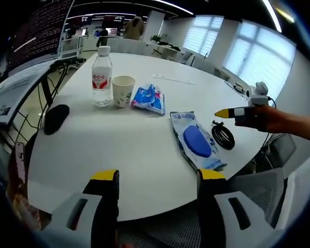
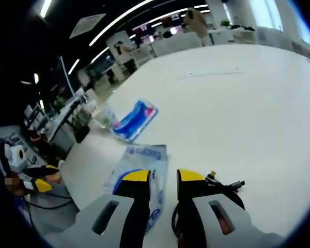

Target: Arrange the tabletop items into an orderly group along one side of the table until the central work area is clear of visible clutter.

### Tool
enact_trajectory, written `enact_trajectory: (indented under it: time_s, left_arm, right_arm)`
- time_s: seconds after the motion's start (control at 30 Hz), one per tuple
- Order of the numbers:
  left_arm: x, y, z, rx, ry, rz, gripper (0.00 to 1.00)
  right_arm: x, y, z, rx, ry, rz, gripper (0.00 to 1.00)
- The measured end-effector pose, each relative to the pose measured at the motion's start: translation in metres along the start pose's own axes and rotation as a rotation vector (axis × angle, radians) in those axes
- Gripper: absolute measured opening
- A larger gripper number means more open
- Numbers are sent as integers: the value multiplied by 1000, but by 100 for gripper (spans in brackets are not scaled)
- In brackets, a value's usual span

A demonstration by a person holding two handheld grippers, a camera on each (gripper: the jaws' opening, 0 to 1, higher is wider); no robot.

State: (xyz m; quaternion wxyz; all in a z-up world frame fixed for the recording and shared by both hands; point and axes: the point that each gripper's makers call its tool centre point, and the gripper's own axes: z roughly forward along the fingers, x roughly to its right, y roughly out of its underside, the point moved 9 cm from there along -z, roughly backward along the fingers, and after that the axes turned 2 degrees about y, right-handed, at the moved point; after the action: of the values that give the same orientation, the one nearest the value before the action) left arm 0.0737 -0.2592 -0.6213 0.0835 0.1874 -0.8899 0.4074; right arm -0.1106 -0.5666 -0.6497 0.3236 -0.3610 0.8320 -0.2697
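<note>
On the round white table (image 1: 119,150) stand a water bottle (image 1: 102,77) and a paper cup (image 1: 123,91), with a blue-white packet (image 1: 149,98) beside them. A flat blue-and-white pouch (image 1: 197,140) and a coiled black cable (image 1: 223,137) lie nearer the right edge. My left gripper (image 1: 159,178) is open over the near table edge, holding nothing. The right gripper (image 1: 223,112) hovers just above the cable, held by a hand. In the right gripper view its jaws (image 2: 164,178) stand a little apart, empty, over the pouch (image 2: 139,157) and the cable (image 2: 222,186); the packet (image 2: 136,120) lies beyond.
A black mouse-like object (image 1: 56,118) sits at the table's left edge. Desks with monitors and cables (image 1: 20,88) crowd the left side. Chairs (image 1: 258,186) stand by the near right edge. The left gripper (image 2: 44,176) shows far left, off the table.
</note>
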Motion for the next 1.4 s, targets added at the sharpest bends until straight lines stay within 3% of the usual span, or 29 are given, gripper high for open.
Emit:
enact_trajectory:
  time_s: [0.37,0.6,0.87,1.1,1.4]
  left_arm:
    - [3,-8,5,-2,9,8,60]
    - [3,-10,4,17,-18,-28,60]
    - [7,-4,3,21,-38,-60,60]
    - [12,-1,2,22,-46,-73,60]
    - [23,2,-3,21,-52,-74,60]
  right_arm:
    - [-8,-22,34,-67,-49,-105,20]
    - [-12,-48,58,-89,-83,-157,20]
    - [-16,-63,87,-114,-99,-197,19]
    - [-10,-77,125,-144,-95,-142,19]
    - [-18,-92,156,-149,-92,-245,17]
